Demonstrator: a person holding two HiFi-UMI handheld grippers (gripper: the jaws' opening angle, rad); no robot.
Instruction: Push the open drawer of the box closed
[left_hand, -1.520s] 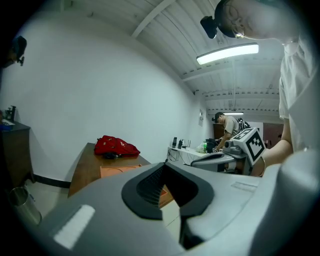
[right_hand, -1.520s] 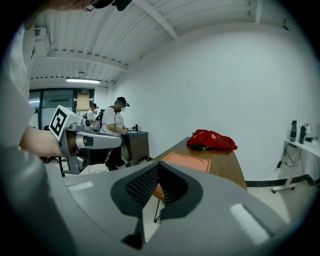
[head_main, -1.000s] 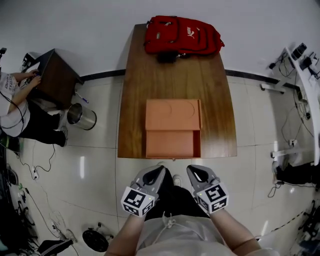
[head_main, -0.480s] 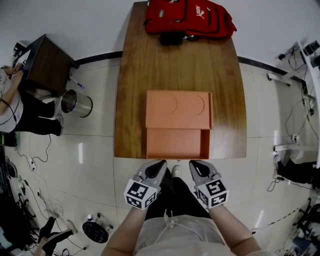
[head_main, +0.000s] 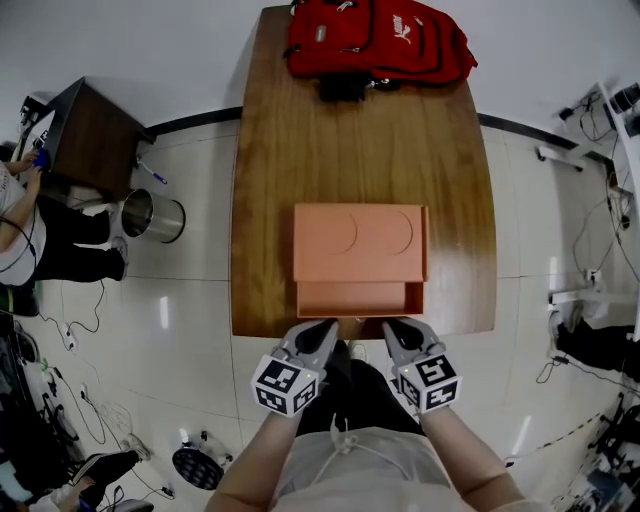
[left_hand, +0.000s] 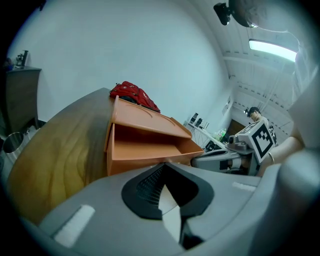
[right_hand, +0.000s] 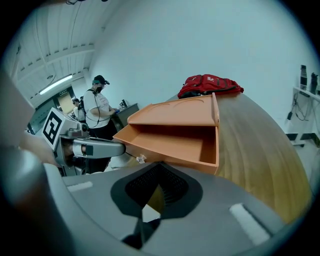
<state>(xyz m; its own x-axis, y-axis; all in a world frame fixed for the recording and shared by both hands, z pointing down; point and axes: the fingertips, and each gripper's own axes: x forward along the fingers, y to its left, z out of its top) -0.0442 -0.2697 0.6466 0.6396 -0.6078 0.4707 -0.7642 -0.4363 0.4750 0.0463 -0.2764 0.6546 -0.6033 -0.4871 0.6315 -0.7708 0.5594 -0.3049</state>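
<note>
An orange box (head_main: 360, 240) lies on the wooden table (head_main: 270, 180) near its front edge. Its drawer (head_main: 355, 298) sticks out a short way toward me. Both grippers sit side by side at the drawer's front wall. My left gripper (head_main: 324, 329) is shut and empty, with its tip at the left half of the front wall. My right gripper (head_main: 396, 327) is likewise shut and empty at the right half. In the left gripper view the drawer (left_hand: 145, 150) is just past the tip of the left gripper (left_hand: 165, 165). The right gripper view shows the drawer (right_hand: 170, 142) just ahead of the right gripper (right_hand: 159, 165).
A red backpack (head_main: 378, 42) lies at the table's far end. Left of the table stand a metal bin (head_main: 152, 216) and a dark side table (head_main: 85, 140), with a seated person (head_main: 20, 230) beside them. Another person (right_hand: 97, 107) stands farther off. Cables lie on the floor.
The drawer has slid well into the box and shows much less of its length. Both grippers have moved forward with it, up to the table's front edge.
</note>
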